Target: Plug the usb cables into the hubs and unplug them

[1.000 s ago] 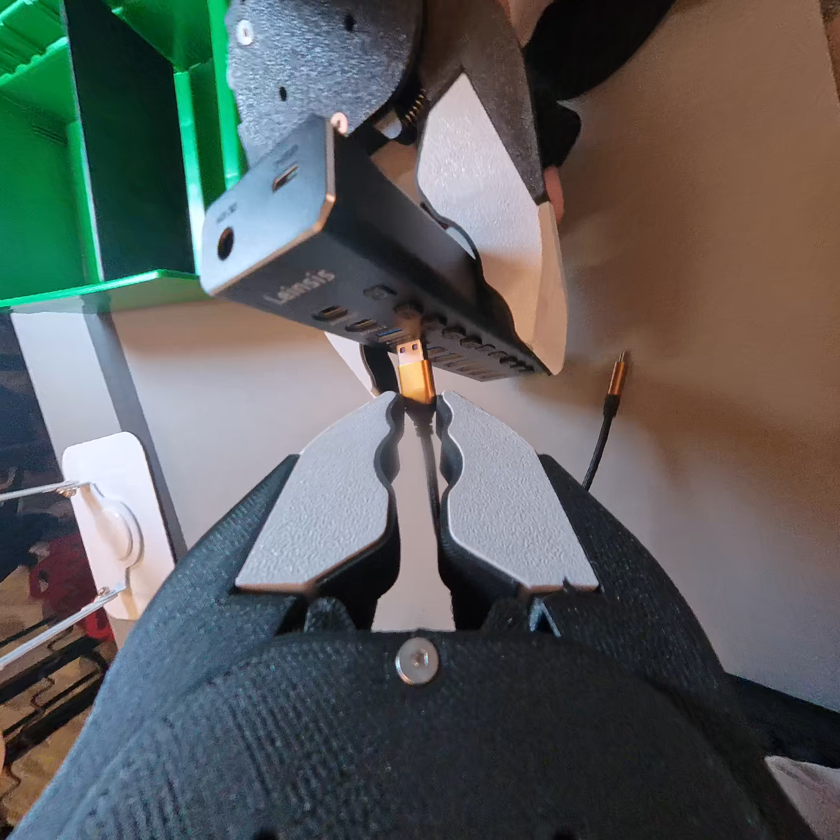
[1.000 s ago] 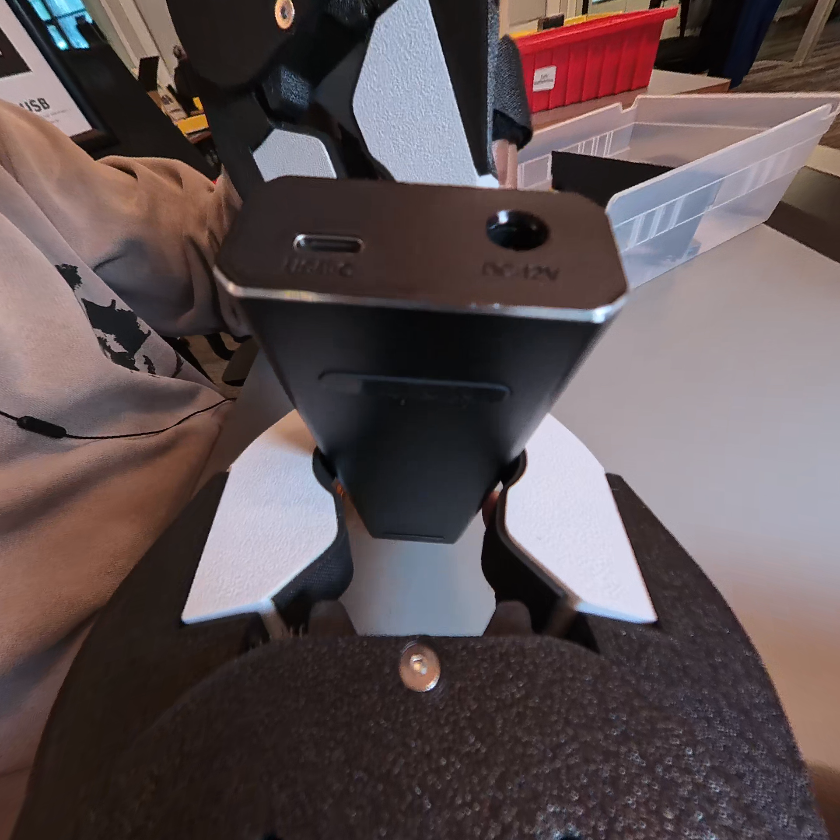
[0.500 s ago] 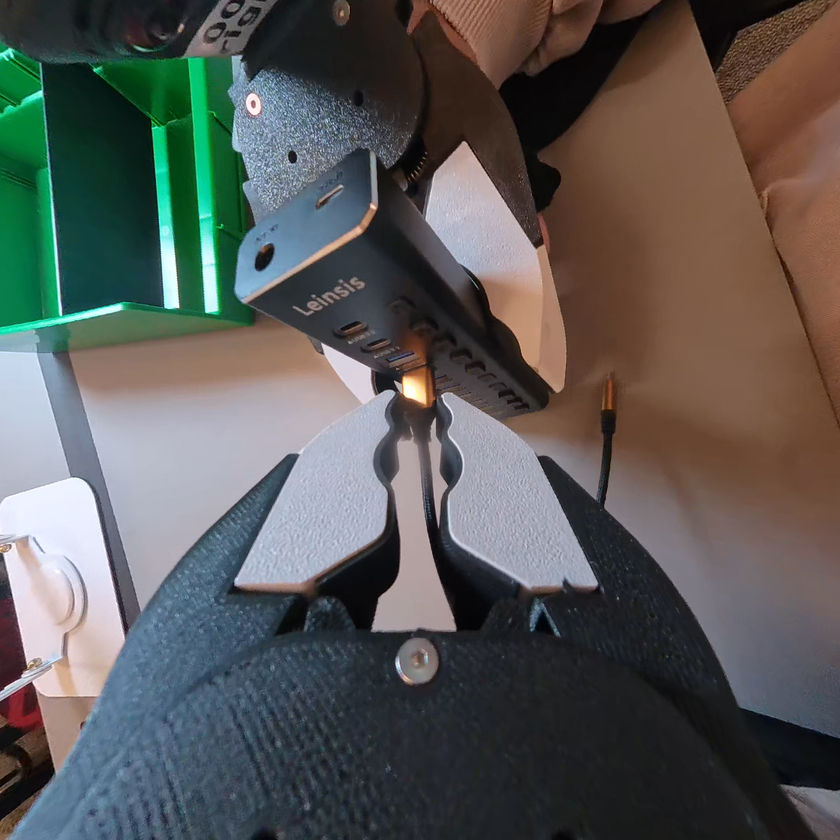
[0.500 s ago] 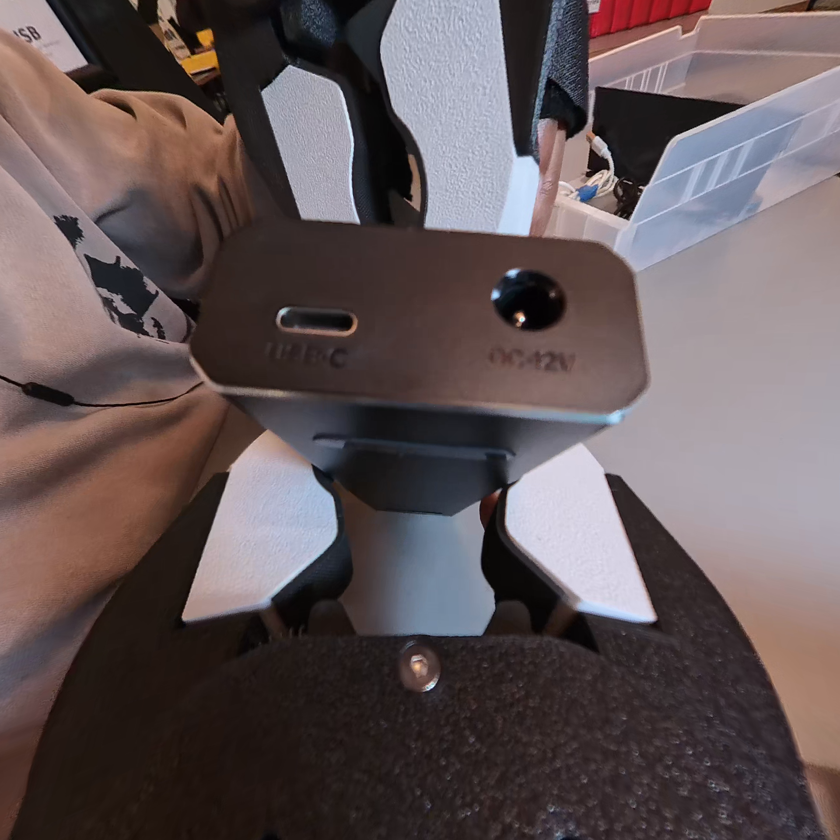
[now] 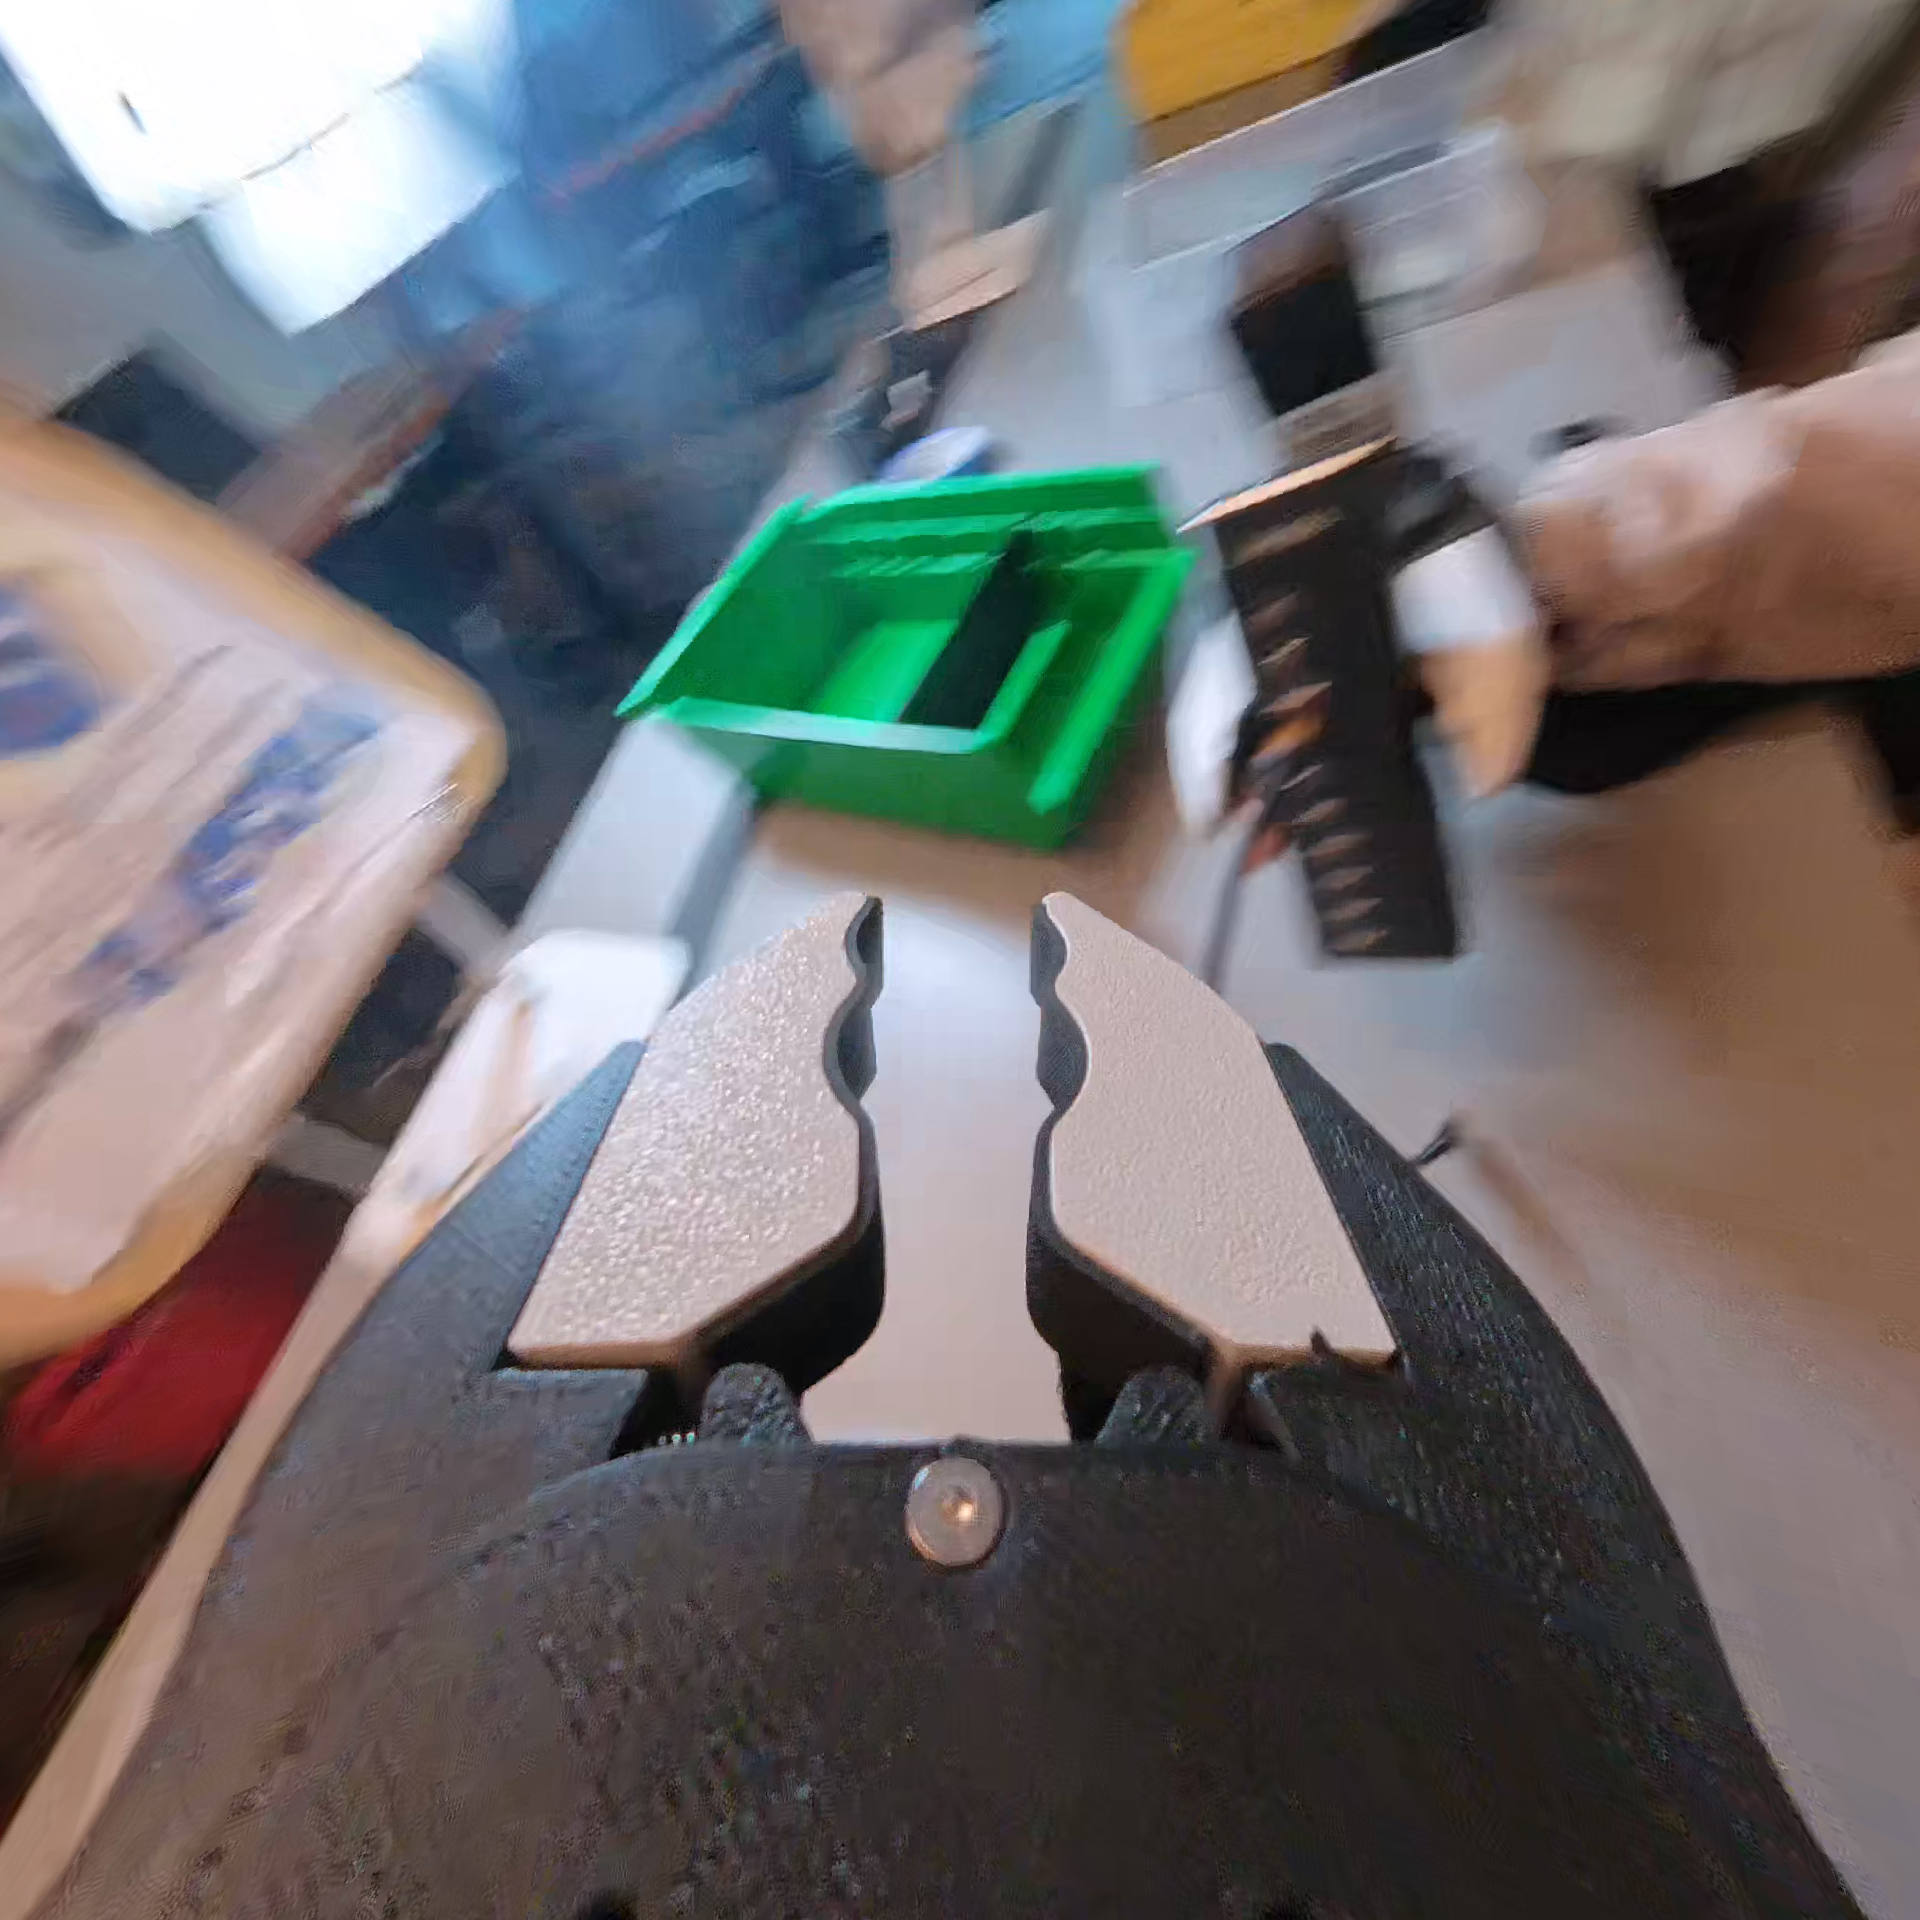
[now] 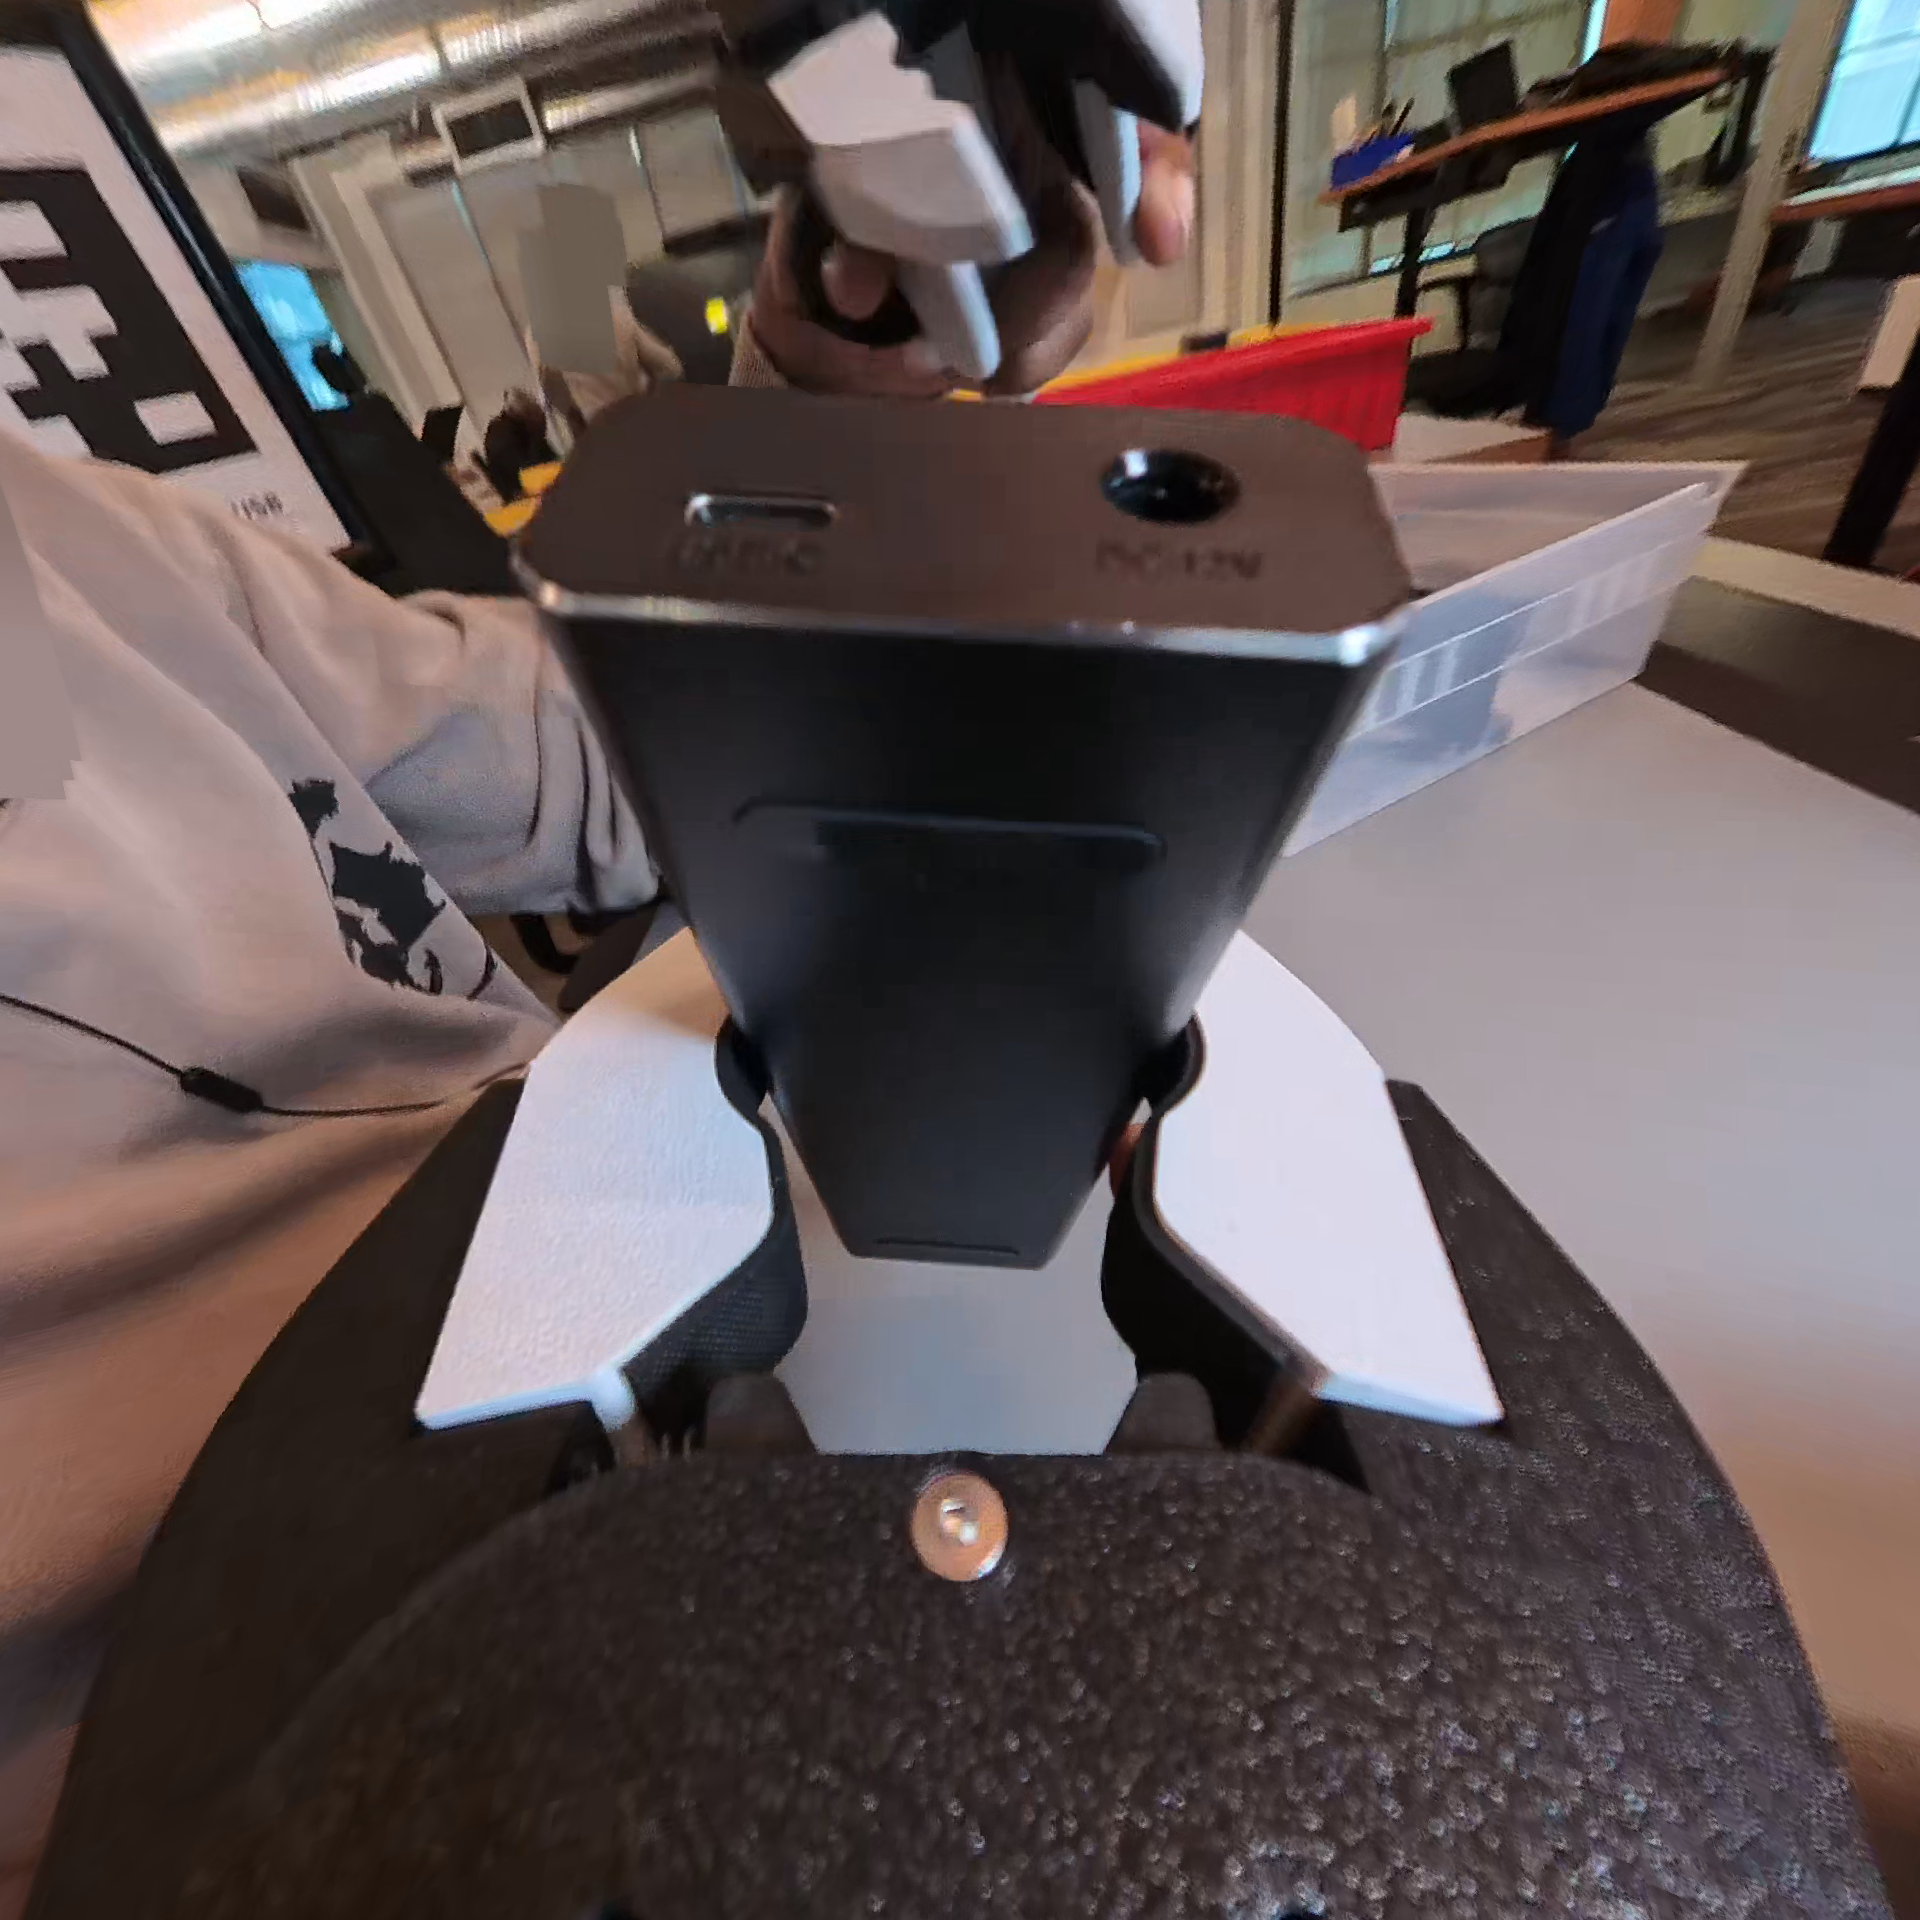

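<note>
Between right gripper (image 6: 958, 1101) fingers (image 6: 613, 1174), hub (image 6: 956, 790).

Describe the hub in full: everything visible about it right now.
The hub is a long dark bar, metallic-looking, with chamfered edges. Its end face carries a slim oval port and a round socket; a flat raised pad sits on its broad side. The right gripper clamps its lower end, holding it up above the table. In the blurred left wrist view a row of ports lines one long side, with what may be a cable hanging from it.
</note>
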### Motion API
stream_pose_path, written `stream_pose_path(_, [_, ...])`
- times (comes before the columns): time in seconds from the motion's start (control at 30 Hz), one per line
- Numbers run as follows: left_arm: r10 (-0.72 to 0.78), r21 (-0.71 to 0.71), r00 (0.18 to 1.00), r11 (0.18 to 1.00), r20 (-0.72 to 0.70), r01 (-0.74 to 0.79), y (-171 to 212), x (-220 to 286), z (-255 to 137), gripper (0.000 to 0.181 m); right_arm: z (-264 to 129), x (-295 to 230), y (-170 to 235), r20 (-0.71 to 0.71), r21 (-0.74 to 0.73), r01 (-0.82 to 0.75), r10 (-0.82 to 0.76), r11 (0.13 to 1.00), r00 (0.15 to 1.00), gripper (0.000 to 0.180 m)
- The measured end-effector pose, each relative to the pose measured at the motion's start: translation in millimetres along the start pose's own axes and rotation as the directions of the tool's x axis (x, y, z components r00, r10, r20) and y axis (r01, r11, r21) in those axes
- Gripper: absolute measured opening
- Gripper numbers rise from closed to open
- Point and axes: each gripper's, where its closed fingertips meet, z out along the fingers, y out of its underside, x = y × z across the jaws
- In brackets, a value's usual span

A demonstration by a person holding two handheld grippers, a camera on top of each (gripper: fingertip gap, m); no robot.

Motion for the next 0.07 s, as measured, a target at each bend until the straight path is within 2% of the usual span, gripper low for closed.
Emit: stream_pose_path(0.07, [-0.042, -0.129, 0.978, 0.989, 0.205, 0.069, 40.5, -48.7, -37.2, 0.028, -10.2, 5.6, -9.9, -0.017, 0.046, -0.009, 0.010, 0.999, 1.000, 0.071])
